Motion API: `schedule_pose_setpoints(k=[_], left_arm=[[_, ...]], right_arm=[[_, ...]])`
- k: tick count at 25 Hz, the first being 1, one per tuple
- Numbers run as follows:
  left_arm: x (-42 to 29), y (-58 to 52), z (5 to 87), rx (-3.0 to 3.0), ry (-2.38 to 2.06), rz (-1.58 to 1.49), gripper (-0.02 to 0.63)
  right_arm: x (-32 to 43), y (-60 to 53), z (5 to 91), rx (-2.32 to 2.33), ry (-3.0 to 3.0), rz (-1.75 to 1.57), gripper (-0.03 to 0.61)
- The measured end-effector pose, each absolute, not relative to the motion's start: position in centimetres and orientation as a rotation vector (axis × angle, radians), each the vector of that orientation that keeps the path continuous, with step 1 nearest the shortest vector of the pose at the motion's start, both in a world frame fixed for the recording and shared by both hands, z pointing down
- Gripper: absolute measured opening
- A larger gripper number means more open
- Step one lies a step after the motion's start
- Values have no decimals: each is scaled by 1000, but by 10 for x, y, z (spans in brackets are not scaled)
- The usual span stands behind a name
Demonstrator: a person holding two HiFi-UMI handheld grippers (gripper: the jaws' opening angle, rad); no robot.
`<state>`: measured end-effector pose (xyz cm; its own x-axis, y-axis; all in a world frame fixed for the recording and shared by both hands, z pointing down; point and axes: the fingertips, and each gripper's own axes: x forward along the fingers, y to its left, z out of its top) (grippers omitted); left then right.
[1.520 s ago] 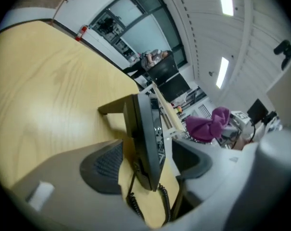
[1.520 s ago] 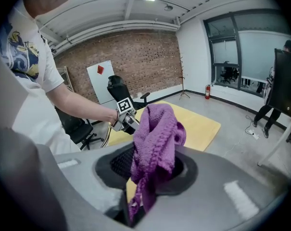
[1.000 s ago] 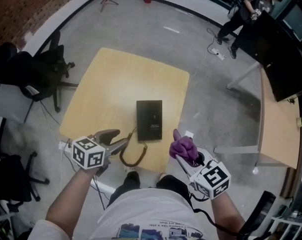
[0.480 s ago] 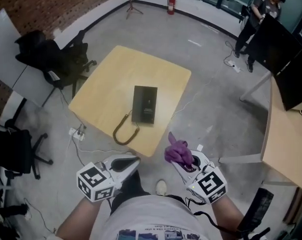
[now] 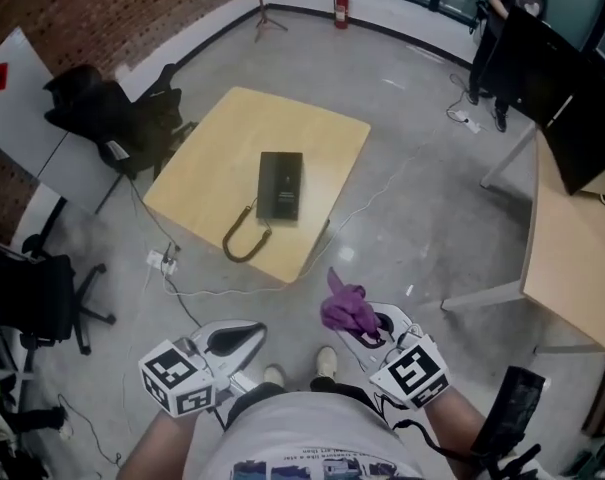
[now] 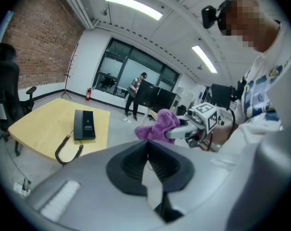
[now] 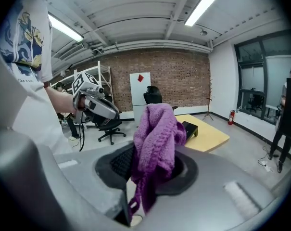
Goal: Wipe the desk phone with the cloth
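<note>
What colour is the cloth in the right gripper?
Purple. The cloth shows best in the right gripper view, close up between the jaws.

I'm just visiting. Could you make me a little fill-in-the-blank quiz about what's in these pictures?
The right gripper holds a ___ cloth.
The left gripper is ___, with nothing between its jaws.
The desk phone lies on the table, and ___ gripper touches it.
Missing words: purple; shut; neither.

No readable text, desk phone print too small
</note>
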<state>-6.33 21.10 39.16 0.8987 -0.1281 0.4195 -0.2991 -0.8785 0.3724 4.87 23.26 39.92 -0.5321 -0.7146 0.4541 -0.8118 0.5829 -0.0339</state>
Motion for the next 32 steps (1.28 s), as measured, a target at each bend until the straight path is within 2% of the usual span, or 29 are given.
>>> schedule_pose_setpoints(k=[5,18,32], left_arm=[[-67,224,382,2668,-260,493,5],[-143,275,380,2680,-135,484,5],[-181,304,385,2686,-64,507,6]], right_arm=[[37,248,387,1284,-2399,298,103],[-56,295,369,1307,-2363,257,103],[-105,322,367,1319,-2308,220,103]])
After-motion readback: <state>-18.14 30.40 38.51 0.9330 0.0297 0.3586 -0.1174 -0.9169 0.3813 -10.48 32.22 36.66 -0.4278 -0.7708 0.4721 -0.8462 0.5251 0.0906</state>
